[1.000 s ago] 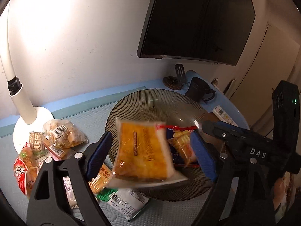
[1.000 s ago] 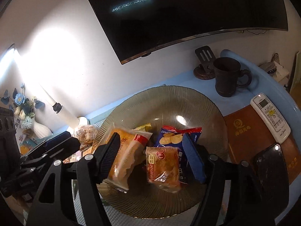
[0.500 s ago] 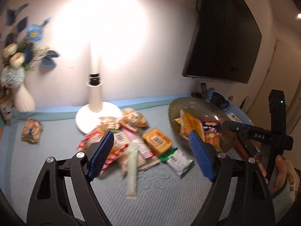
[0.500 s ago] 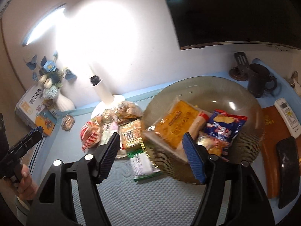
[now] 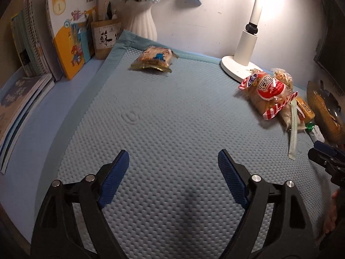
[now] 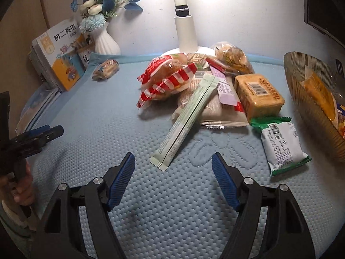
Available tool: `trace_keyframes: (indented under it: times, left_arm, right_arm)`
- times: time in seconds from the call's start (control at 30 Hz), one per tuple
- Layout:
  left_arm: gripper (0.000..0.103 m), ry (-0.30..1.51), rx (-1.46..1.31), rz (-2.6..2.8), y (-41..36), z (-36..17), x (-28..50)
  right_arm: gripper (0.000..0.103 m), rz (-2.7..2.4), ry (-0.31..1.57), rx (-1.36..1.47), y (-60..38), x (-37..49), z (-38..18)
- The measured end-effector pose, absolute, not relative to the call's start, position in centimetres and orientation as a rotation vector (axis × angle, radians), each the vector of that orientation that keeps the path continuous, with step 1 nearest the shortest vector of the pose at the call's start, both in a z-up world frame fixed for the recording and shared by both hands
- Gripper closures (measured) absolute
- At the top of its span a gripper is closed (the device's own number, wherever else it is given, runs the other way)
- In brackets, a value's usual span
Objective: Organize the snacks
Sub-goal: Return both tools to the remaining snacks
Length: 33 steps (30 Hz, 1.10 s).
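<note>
A heap of snack packets lies on the blue mat in front of the lamp: a red-striped bread bag (image 6: 166, 79), a long pale green stick pack (image 6: 187, 118), an orange cake block (image 6: 258, 96) and a green-and-white packet (image 6: 280, 144). The ribbed glass bowl (image 6: 301, 99) at the right holds an orange packet (image 6: 321, 95). My right gripper (image 6: 173, 177) is open just short of the stick pack. My left gripper (image 5: 173, 177) is open over bare mat, with the striped bag (image 5: 269, 95) to its far right. One lone packet (image 5: 154, 59) lies at the mat's far edge.
A white lamp base (image 5: 237, 69), a white vase with flowers (image 5: 142, 19), a pen holder (image 5: 105, 38) and upright books (image 5: 69, 26) line the back and left. The blue quilted mat (image 5: 172, 118) has wide free room at its centre and left.
Both grippers have pulled back from the bowl and swung left. The orange packet that my left gripper carried a second ago now lies in the bowl; both grippers are empty.
</note>
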<state>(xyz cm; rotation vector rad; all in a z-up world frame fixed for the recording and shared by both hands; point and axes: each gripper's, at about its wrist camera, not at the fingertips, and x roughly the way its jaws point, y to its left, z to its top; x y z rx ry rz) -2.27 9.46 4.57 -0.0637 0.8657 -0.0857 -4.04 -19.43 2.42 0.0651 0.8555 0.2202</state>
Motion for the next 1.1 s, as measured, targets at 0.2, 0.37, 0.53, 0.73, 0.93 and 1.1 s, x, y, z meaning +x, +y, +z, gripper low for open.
trace_keyframes:
  times: [0.2, 0.37, 0.53, 0.73, 0.93, 1.1]
  left_arm:
    - [0.014, 0.885, -0.105, -0.123, 10.4, 2.8, -2.2]
    - [0.006, 0.855, -0.087, -0.110, 9.9, 3.2, -2.8]
    - [0.006, 0.845, -0.100, -0.143, 10.0, 3.3, -2.9]
    - [0.006, 0.848, -0.099, -0.138, 10.1, 3.1, -2.9]
    - [0.006, 0.852, -0.116, -0.135, 10.6, 3.0, -2.7]
    - [0.006, 0.858, -0.132, -0.139, 10.9, 3.0, -2.6]
  right_arm:
    - [0.013, 0.178, 0.882, 0.010, -18.4, -3.9, 1.6]
    - [0.012, 0.157, 0.903, -0.148, -15.6, -4.1, 0.8]
    - [0.009, 0.159, 0.903, -0.165, -15.2, -4.0, 0.7]
    - [0.007, 0.169, 0.941, -0.111, -16.3, -3.5, 0.4]
    - [0.005, 0.162, 0.940, -0.125, -16.1, -3.5, 0.5]
    - [0.005, 0.163, 0.945, -0.115, -16.3, -3.4, 0.4]
